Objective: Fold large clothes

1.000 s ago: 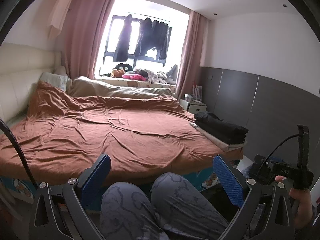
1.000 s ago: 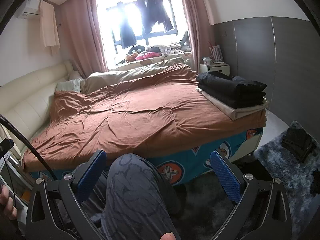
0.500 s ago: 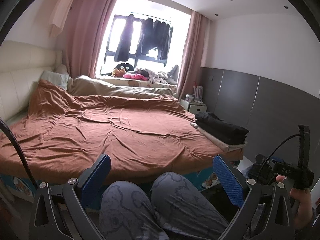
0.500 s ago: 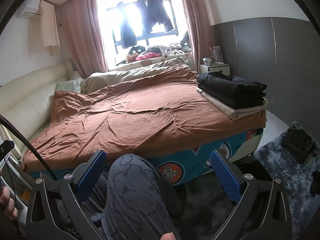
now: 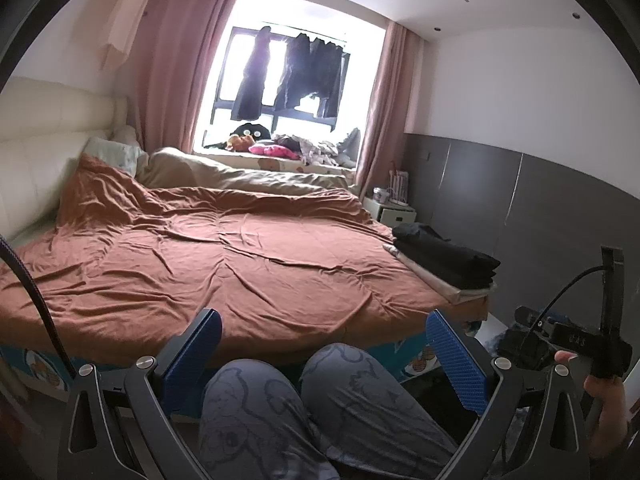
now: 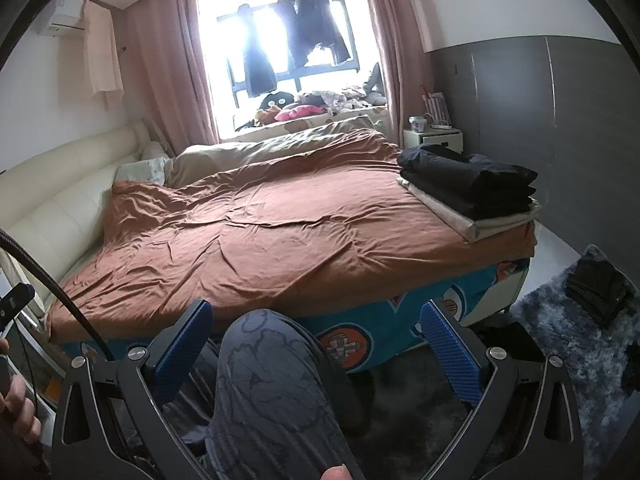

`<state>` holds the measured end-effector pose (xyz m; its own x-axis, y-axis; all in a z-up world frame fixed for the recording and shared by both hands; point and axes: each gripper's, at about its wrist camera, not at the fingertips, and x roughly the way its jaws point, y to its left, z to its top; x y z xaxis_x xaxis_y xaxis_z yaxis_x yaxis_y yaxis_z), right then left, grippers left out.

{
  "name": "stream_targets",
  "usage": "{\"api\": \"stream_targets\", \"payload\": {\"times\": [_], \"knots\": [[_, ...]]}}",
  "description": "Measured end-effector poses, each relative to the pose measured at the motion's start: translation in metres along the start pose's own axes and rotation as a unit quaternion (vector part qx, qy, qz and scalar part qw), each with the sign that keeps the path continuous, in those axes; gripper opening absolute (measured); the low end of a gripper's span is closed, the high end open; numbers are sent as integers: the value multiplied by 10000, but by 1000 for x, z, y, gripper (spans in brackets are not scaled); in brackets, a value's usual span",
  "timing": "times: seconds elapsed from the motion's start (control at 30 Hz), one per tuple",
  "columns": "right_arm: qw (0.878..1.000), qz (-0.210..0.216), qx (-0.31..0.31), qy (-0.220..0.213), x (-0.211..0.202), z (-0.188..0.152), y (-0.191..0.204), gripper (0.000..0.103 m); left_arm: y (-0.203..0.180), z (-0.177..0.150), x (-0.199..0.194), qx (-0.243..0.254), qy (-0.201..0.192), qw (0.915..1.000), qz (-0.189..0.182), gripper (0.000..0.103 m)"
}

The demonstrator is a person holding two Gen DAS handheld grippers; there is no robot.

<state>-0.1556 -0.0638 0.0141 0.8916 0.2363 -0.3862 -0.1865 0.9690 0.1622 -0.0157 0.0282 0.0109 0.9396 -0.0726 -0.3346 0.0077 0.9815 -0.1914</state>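
Observation:
A stack of folded clothes, dark pieces on a beige one (image 5: 444,262) (image 6: 472,190), lies on the right corner of a bed covered by a rust-brown sheet (image 5: 224,264) (image 6: 280,236). A dark garment (image 6: 600,288) lies on the grey rug at the right. My left gripper (image 5: 320,344) is open and empty, held low above the person's knees (image 5: 316,400), short of the bed. My right gripper (image 6: 316,334) is open and empty, also above a knee (image 6: 272,384). The right gripper's body shows at the right edge of the left wrist view (image 5: 576,340).
The bed's blue patterned side (image 6: 372,336) faces me. A cream headboard (image 5: 44,152) runs along the left. A white nightstand (image 6: 434,136) stands by the grey wall. Clothes hang in the window (image 5: 292,76); toys and laundry lie on the sill.
The left wrist view has shifted slightly, showing a little more of the bed. Both grippers stay open and empty; the right view is nearly unchanged.

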Motion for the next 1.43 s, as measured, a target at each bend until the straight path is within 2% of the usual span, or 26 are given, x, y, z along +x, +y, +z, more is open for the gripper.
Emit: {"api": "stream_targets", "payload": {"times": [0.93, 1.43], "knots": [[9999, -17, 81, -69, -5, 3, -11, 103, -8, 1, -5, 181, -55, 9998, 33, 103], [9999, 3, 65, -109, -11, 2, -18, 103, -13, 1, -20, 326, -212, 9992, 83, 103]]}}
